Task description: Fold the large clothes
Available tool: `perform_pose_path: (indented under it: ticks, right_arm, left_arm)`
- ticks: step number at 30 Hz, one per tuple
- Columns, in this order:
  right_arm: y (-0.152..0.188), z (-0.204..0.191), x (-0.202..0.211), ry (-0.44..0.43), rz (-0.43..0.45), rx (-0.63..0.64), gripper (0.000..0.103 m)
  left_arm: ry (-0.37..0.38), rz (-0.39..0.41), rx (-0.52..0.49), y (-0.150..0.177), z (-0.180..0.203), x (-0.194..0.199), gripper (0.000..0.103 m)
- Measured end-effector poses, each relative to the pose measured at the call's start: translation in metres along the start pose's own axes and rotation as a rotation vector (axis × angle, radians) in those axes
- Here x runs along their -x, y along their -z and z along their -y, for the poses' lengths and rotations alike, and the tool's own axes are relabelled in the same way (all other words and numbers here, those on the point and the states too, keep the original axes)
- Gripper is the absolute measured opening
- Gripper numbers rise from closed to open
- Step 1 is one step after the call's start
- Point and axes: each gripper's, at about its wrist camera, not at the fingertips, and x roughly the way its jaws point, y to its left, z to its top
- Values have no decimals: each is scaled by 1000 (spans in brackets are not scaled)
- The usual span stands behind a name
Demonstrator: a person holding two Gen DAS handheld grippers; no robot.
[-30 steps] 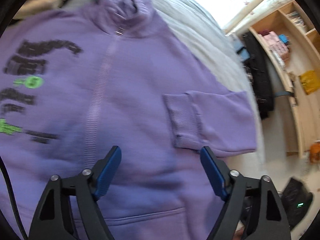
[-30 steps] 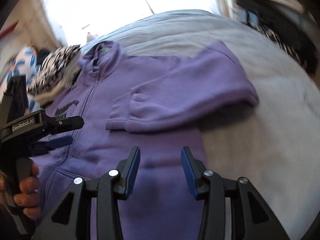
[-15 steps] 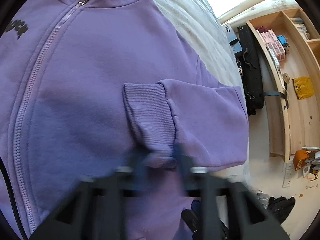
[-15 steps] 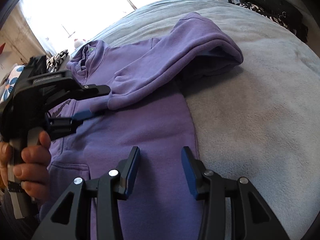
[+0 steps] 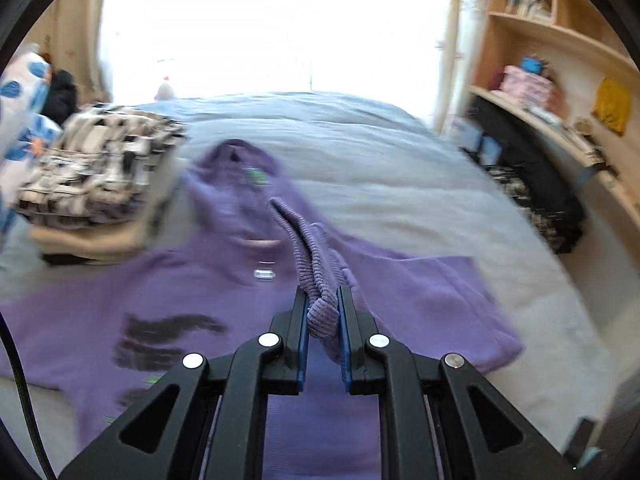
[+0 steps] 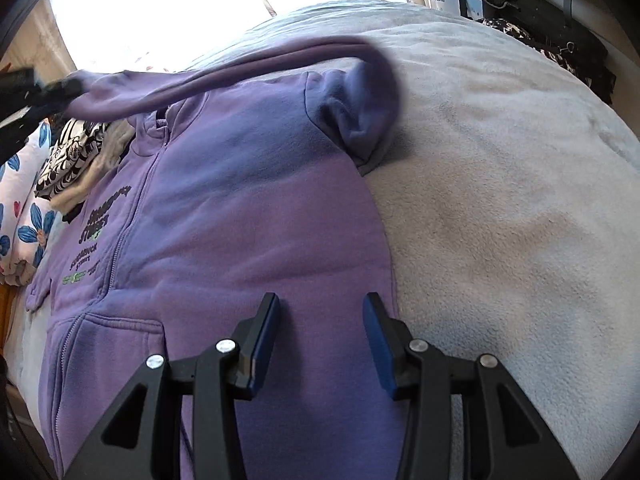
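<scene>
A purple zip sweatshirt (image 6: 248, 216) with black and green print lies face up on a grey blanket (image 6: 500, 200); it also shows in the left wrist view (image 5: 200, 292). My left gripper (image 5: 323, 304) is shut on the ribbed sleeve cuff (image 5: 316, 276) and holds it lifted. In the right wrist view the sleeve (image 6: 240, 76) stretches raised across the chest toward the upper left. My right gripper (image 6: 322, 324) is open and empty, just above the sweatshirt's lower right side.
A stack of folded patterned clothes (image 5: 96, 172) sits at the bed's far left, beside a blue-flowered pillow (image 6: 24, 208). Wooden shelves (image 5: 560, 80) and dark bags (image 5: 532, 188) stand along the right of the bed. A bright window is behind.
My left gripper closed on the sleeve cuff and lifted it, pulling the sleeve up and toward the left across the chest. The right gripper stayed open over the hem side.
</scene>
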Motion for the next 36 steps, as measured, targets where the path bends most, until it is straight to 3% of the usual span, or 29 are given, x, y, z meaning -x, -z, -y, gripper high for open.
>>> perform_pose_path:
  ticks: [4,9,11,12,14,15,19,22,23,26,29,30,31,32,36]
  right_arm:
    - [-2,-4,-1,23,-11,21,44]
    - [-13,-8,6,4,-38,40,45]
    - [-26,-6,19,-39,-20,37,46]
    - [-30,-4,23,-50,-13,36,52]
    - [-51,2,33,-67,19,26,64]
    - [-57,4,34,-72,30,20,66]
    - [-111,16,25,-105,52,-34,67]
    - [-151,23,-2,-73,51,-32,67]
    - [-166,26,-18,-72,31,-33,67]
    - [-190,32,-57,-74,-22,-38,66]
    - [-204,35,-99,-49,-94,-54,66]
    - [-203,34,-105,-55,-105,-57,58]
    - [-203,30,-115,-73,-124,-40,30]
    - [-204,26,-118,-91,-131,-21,18]
    - [-201,7,-98,-47,12,27,16]
  left_arm:
    - [-72,-118,103,25,-61,-31,15]
    - [-28,-299,273,61,-114,-76,21]
    - [28,-304,334,64,-124,-81,26]
    - [47,-297,352,64,-127,-82,30]
    - [53,-285,366,59,-134,-86,59]
    - [50,-281,366,56,-135,-89,67]
    - [70,-308,356,51,-141,-108,67]
    - [86,-334,361,56,-161,-127,67]
    - [90,-326,357,55,-160,-130,63]
    - [107,-321,315,53,-158,-132,15]
    - [73,-292,267,48,-153,-128,10]
    - [57,-275,238,45,-149,-127,9]
    - [43,-257,209,41,-144,-123,9]
    - [28,-231,182,34,-139,-120,8]
    - [-17,-126,127,10,-127,-112,8]
